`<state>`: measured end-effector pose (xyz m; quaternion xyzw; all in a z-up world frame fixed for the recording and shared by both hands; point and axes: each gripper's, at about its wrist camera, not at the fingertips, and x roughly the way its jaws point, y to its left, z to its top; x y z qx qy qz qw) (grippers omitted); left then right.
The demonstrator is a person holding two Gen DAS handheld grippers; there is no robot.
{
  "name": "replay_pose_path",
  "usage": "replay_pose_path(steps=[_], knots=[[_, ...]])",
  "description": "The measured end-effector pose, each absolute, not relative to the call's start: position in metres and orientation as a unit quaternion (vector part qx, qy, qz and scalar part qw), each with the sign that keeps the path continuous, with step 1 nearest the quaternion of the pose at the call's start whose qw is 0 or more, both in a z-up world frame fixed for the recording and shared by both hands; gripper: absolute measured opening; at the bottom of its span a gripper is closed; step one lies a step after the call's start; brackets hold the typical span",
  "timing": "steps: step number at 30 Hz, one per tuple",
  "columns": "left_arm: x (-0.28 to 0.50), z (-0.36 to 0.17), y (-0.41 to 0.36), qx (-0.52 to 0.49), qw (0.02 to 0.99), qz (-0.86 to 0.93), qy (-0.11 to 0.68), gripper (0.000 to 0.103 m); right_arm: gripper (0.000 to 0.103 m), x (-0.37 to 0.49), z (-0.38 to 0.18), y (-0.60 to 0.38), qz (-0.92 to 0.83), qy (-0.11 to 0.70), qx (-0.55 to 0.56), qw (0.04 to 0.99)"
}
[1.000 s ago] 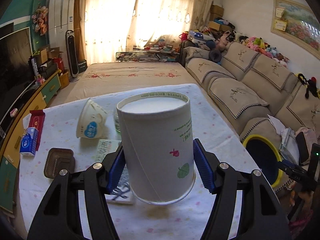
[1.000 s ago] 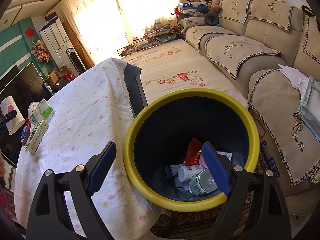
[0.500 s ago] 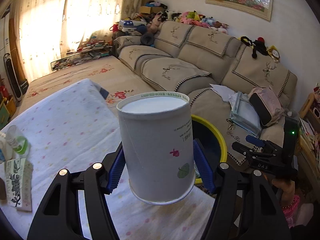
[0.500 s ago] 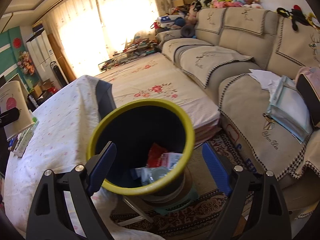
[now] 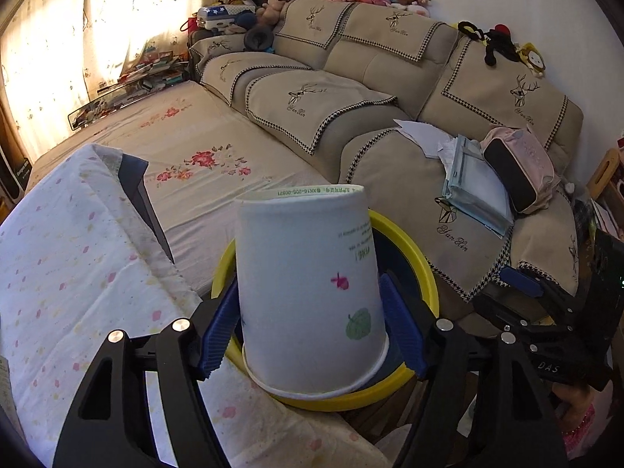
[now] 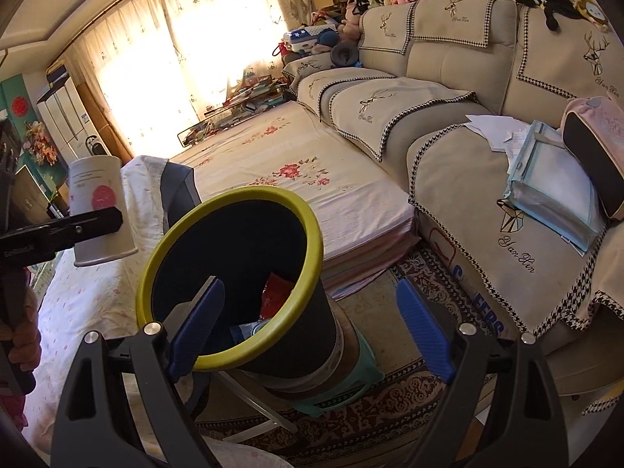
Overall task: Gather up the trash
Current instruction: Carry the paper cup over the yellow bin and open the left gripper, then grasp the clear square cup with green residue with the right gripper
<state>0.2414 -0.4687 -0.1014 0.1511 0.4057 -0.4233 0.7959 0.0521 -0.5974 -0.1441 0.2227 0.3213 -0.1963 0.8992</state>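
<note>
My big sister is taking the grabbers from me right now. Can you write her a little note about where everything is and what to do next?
Left gripper: shut on the white paper cup, held upside down in the air at the table edge, not yet over the bin's opening.
Right gripper: open and empty, near the yellow-rimmed bin.
Bin: stands on a stool beside the table; a red wrapper and other trash already lie inside.
Done: cup picked up and carried toward the bin.
Left: probably bring the cup over the opening and let go, then check the table for more trash.
</note>
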Motion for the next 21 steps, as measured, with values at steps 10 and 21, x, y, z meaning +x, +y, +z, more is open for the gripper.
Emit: replay_pose_path(steps=[10, 21], knots=[[0.247, -0.090, -0.449, 0.125, 0.805, -0.421, 0.398, 0.075, 0.085, 0.055, -0.146, -0.594, -0.192, 0.325, 0.226, 0.898], [0.221, -0.046, -0.311, 0.043, 0.853, -0.385, 0.349, 0.081, 0.085, 0.073, -0.140, -0.565, -0.161, 0.334, 0.207, 0.905]])
